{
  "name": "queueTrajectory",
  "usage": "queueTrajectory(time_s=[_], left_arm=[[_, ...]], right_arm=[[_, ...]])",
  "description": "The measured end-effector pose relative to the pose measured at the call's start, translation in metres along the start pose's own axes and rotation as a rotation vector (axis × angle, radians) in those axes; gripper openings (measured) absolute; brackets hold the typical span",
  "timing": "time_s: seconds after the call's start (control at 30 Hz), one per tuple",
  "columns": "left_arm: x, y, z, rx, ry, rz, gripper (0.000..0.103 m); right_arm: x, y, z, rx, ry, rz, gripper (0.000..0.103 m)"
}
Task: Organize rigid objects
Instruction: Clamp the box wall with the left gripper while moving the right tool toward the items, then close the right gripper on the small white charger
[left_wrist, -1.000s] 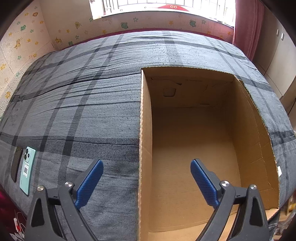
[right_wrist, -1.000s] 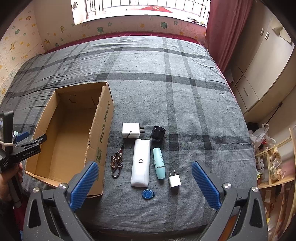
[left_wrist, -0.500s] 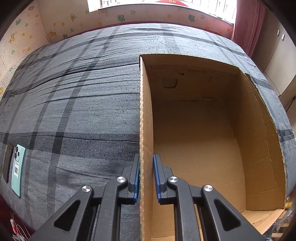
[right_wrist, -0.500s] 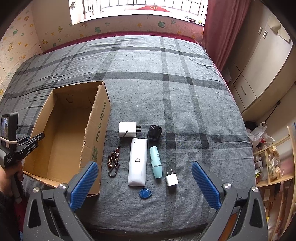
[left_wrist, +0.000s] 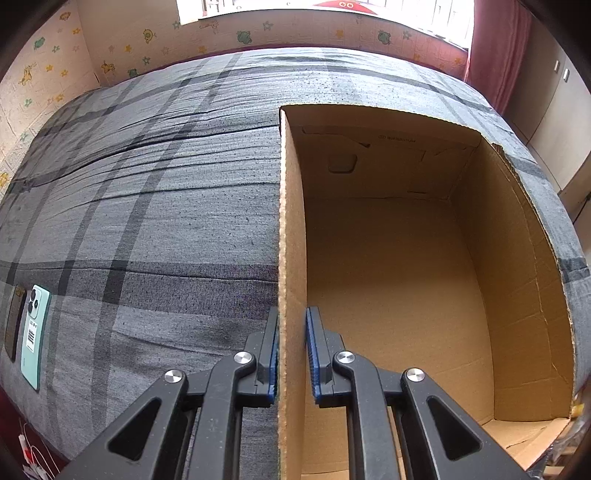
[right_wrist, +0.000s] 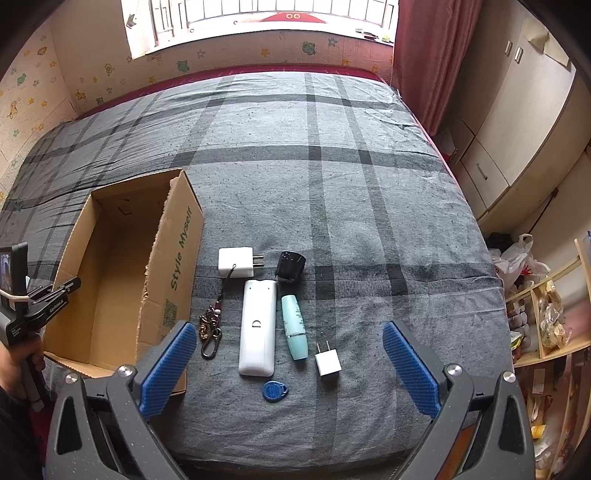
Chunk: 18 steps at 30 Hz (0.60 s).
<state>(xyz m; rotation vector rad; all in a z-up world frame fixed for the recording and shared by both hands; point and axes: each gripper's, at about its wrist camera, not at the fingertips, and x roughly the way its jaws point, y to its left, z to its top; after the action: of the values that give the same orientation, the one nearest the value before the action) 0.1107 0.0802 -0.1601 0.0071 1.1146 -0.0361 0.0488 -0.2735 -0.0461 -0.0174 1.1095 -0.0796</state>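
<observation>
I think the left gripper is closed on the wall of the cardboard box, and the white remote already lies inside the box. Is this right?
Not quite. The left gripper is closed on the cardboard box wall, but the right wrist view shows the white remote lying on the bedspread beside the box, not inside.

Box side: on the cardboard box (right_wrist: 177, 266) you can read green print, "Style Myself", with a QR code below it.
Remote: your white remote (right_wrist: 258, 326) carries a single "D".
Phone: the mint phone (left_wrist: 34, 325) has a barcode sticker, too small to read.
</observation>
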Motion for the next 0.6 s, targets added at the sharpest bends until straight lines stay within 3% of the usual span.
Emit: queueTrajectory(time_s=[0.27, 0.6], left_arm=[[0.002, 0.001, 0.001, -0.005, 0.001, -0.005, 0.014], [0.001, -0.001, -0.001, 0.007, -0.005, 0.004, 0.014]], right_arm=[[0.036, -0.030, -0.014, 0.014, 0.038, -0.031, 0.103], [0.097, -0.047, -0.045, 0.028, 0.124, 0.011, 0.100]])
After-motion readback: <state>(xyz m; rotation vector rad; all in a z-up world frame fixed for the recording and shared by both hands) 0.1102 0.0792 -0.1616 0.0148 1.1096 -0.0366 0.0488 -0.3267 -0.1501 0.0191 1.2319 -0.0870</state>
